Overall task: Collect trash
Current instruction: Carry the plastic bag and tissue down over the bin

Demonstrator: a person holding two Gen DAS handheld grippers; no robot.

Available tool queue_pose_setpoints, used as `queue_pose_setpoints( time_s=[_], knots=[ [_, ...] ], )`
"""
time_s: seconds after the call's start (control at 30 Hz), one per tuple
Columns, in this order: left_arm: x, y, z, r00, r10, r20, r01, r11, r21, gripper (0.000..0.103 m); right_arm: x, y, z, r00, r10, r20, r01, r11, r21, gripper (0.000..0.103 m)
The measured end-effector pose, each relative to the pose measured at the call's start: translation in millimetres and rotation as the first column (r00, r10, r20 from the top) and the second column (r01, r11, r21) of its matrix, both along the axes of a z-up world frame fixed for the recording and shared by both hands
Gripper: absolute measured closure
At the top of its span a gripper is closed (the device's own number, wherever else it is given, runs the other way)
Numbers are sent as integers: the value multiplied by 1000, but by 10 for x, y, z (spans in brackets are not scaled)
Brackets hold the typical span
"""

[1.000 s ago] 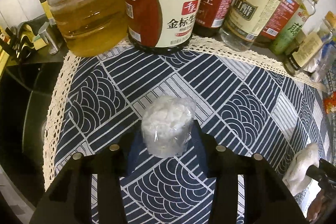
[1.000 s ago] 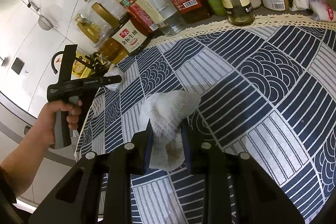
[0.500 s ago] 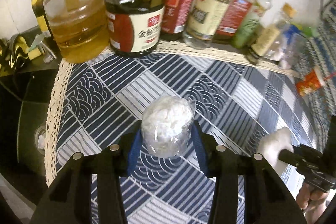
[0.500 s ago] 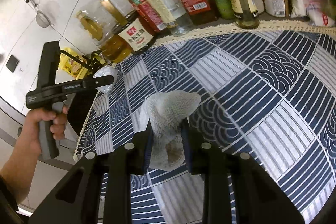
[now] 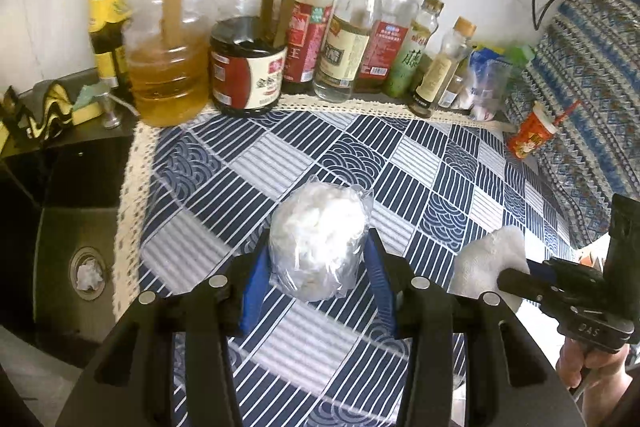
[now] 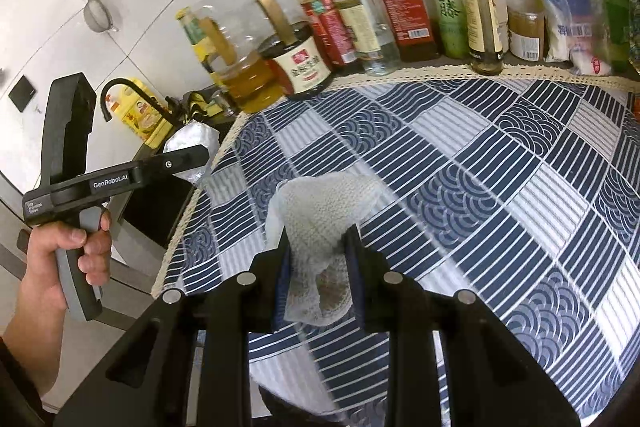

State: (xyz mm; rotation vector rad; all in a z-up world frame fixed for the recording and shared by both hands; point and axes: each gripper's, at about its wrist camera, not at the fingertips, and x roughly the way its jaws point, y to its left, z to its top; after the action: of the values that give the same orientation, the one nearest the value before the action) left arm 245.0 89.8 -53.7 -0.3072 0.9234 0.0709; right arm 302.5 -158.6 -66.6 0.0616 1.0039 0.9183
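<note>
My left gripper [image 5: 316, 259] is shut on a clear plastic bag stuffed with white paper [image 5: 318, 241], held above the blue patterned tablecloth [image 5: 400, 163]. In the right wrist view that bag [image 6: 192, 139] shows at the tip of the left gripper [image 6: 188, 159], over the cloth's left edge. My right gripper [image 6: 320, 255] is shut on a crumpled white paper towel [image 6: 324, 215], lifted off the cloth. The left wrist view shows that towel [image 5: 488, 259] at lower right in the right gripper [image 5: 516, 277].
A row of oil, soy sauce and vinegar bottles [image 5: 344, 35] lines the back wall. A dark sink [image 5: 72, 227] with a white wad in its drain [image 5: 88, 273] lies left of the cloth. A red snack cup [image 5: 532, 133] stands at right. A person's hand [image 6: 68, 259] grips the left handle.
Both grippers have risen and pulled back from the bottles with their trash still held. The bottles look smaller and more of the wall and sink shows.
</note>
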Motion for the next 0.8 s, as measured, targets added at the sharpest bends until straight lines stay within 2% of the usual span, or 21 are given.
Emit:
queue_pose_setpoints(
  time_s=[0.37, 0.7, 0.8],
  knots=[
    [-898, 40, 106, 997, -40, 64, 43, 998, -43, 59, -907, 166, 242, 998, 5, 70, -5, 1000, -4, 76],
    [-1689, -210, 288, 983, -125, 134, 128, 992, -15, 59, -1645, 156, 401, 990, -24, 136, 28, 999, -21, 76],
    [-1845, -257, 270, 981, -142, 132, 146, 989, -17, 59, -1823, 154, 412, 989, -27, 143, 31, 999, -25, 76]
  ],
)
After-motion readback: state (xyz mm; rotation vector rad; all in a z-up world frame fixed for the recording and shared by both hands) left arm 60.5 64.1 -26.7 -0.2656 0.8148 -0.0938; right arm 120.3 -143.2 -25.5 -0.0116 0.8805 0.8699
